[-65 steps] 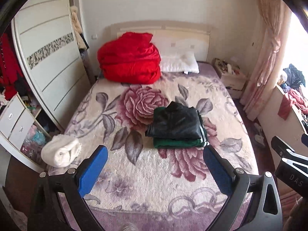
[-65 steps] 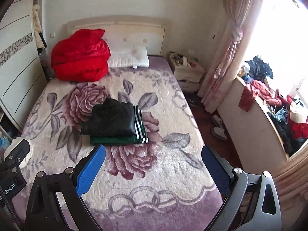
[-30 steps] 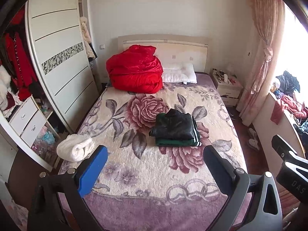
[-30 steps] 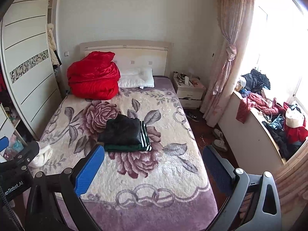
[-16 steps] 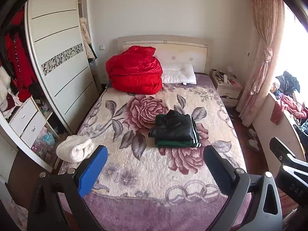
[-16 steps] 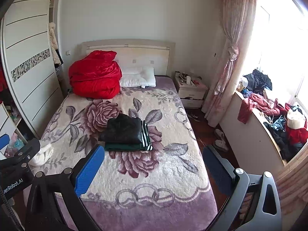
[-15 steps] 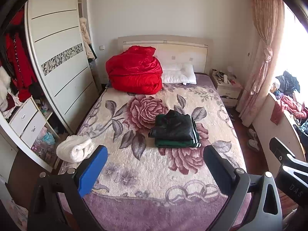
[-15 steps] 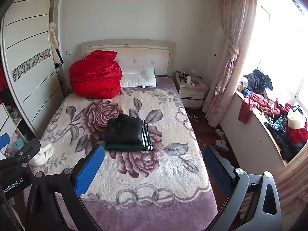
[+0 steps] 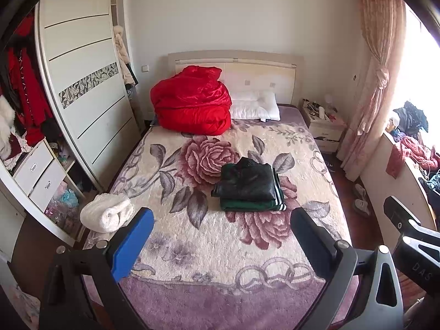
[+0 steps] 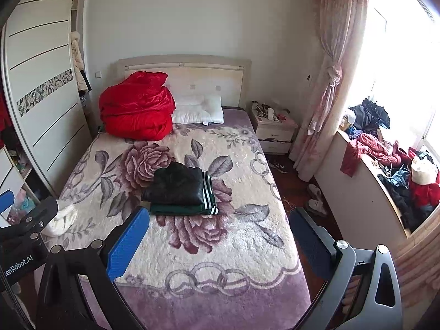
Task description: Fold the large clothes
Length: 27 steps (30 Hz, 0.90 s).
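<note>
A folded black jacket (image 9: pixel 246 179) sits atop a folded green garment with white stripes (image 9: pixel 251 205) at the centre of the frame, stacked on the rose-patterned blanket (image 9: pixel 209 236) covering the bed (image 9: pixel 236 62). In the foreground, the left gripper (image 9: pixel 220 227) hangs over the foot of the bed, jaws released and wide apart, holding nothing; the right gripper (image 10: pixel 218 227) does likewise in its own view, its blue pads (image 10: pixel 125 243) well clear of the clothes. A bundled red quilt (image 9: pixel 192 107) lies at the upper centre against the headboard, touching a white pillow (image 9: pixel 254 106) just to its right. At lower left, a rolled white item, possibly a towel (image 9: pixel 106 214), rests on the bed's edge. A white sliding wardrobe (image 9: pixel 82 82) fills the upper left, and a cluttered nightstand (image 10: pixel 275 130) stands at centre right beside a tied pink curtain (image 10: pixel 332 77). Loose clothing (image 10: pixel 385 148) is heaped on the window ledge at far right.
</note>
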Each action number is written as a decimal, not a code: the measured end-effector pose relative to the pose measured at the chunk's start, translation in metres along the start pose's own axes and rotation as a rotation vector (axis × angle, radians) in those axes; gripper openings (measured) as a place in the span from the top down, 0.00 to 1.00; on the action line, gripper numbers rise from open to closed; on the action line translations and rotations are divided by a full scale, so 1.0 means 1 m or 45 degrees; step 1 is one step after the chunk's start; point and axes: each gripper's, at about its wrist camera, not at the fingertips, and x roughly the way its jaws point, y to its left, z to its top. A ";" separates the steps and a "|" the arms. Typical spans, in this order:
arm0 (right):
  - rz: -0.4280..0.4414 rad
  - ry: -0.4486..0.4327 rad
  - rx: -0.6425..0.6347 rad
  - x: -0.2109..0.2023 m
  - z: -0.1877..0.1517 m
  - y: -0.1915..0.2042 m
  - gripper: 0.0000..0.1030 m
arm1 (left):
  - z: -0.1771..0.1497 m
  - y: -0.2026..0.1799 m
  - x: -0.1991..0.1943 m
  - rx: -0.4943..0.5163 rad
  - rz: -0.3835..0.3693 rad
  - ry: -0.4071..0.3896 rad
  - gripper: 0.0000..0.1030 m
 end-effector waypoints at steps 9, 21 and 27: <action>0.008 -0.006 0.004 0.001 0.000 0.002 0.00 | 0.004 -0.001 -0.002 0.000 0.000 -0.002 0.01; 0.016 -0.010 -0.004 0.002 -0.002 0.005 0.00 | 0.005 0.001 -0.007 0.000 0.005 -0.003 0.01; 0.020 -0.008 0.001 0.003 -0.001 0.005 0.00 | 0.005 0.002 -0.009 -0.001 0.005 -0.010 0.01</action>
